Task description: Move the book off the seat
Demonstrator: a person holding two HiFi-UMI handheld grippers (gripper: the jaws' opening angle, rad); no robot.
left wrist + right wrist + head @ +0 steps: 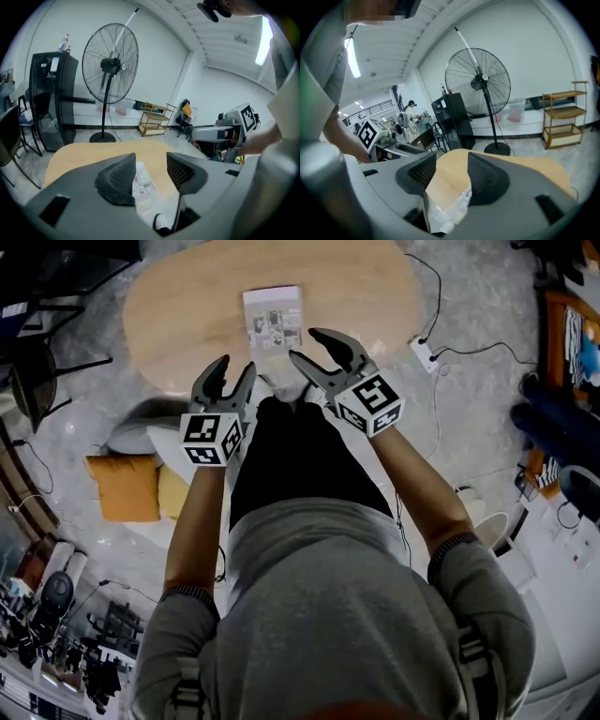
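Overhead, a person in a grey top holds two grippers side by side above the near edge of an oval wooden table (178,310). The book (273,320) lies flat on the tabletop, at 12 o'clock from both tools and touching neither. The left gripper (236,367) has its jaws partly apart with nothing between the pads; its own view shows only the book and table through the gap. The right gripper (303,343) at 3 o'clock from it likewise stands partly open and empty. An orange cushion (124,488) lies on the floor at 8 o'clock from the left gripper. A tall pedestal fan (110,63) stands beyond the table.
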